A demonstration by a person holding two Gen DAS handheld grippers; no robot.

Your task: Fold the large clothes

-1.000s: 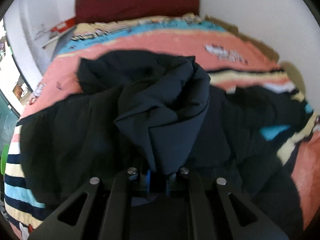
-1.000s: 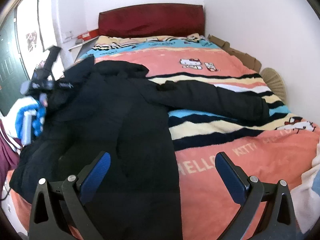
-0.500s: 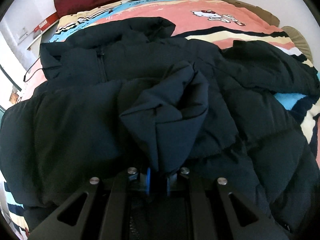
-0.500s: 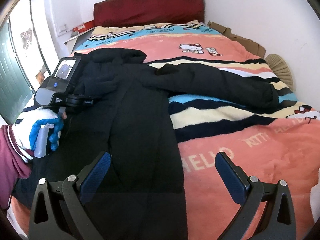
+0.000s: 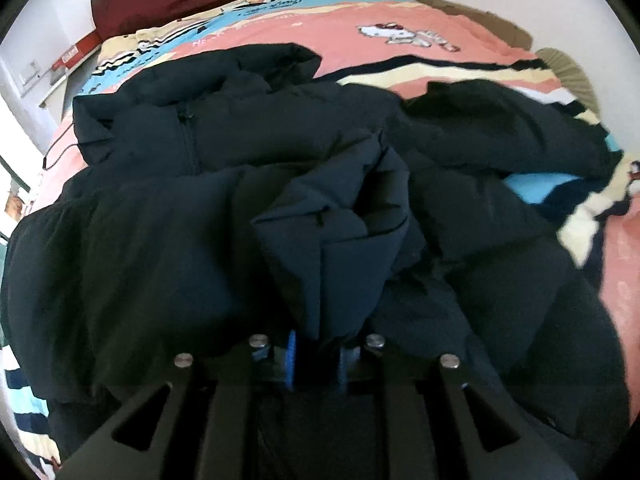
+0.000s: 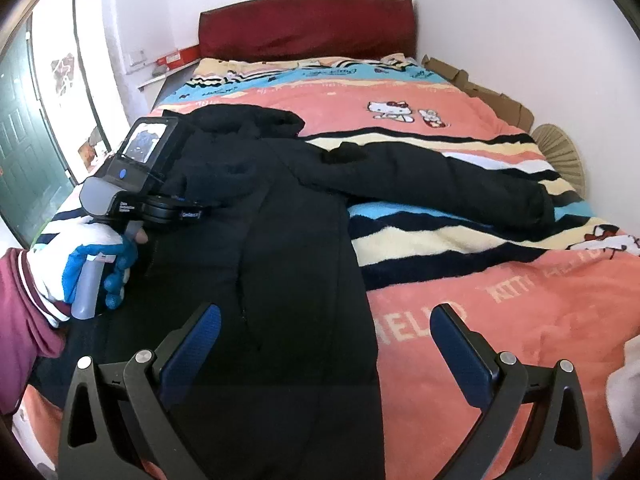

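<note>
A large black padded jacket (image 6: 288, 240) lies spread on the bed, hood toward the headboard, one sleeve (image 6: 448, 184) stretched out to the right. My left gripper (image 5: 316, 354) is shut on a bunched fold of the jacket, its left sleeve (image 5: 340, 236), and holds it over the jacket's body (image 5: 132, 248). In the right wrist view the left gripper's body (image 6: 136, 184) and the gloved hand show at the jacket's left side. My right gripper (image 6: 326, 344) is open and empty, above the jacket's lower hem.
The bed has a pink, blue and cream striped Hello Kitty blanket (image 6: 500, 312) and a dark red headboard (image 6: 308, 26). White walls close in behind and on the right. Cardboard (image 6: 480, 92) and a woven fan (image 6: 560, 156) lie by the right wall. A green door (image 6: 24, 152) is at left.
My left gripper has carried the sleeve inward and lower over the jacket's body. The right gripper has stayed open and almost still.
</note>
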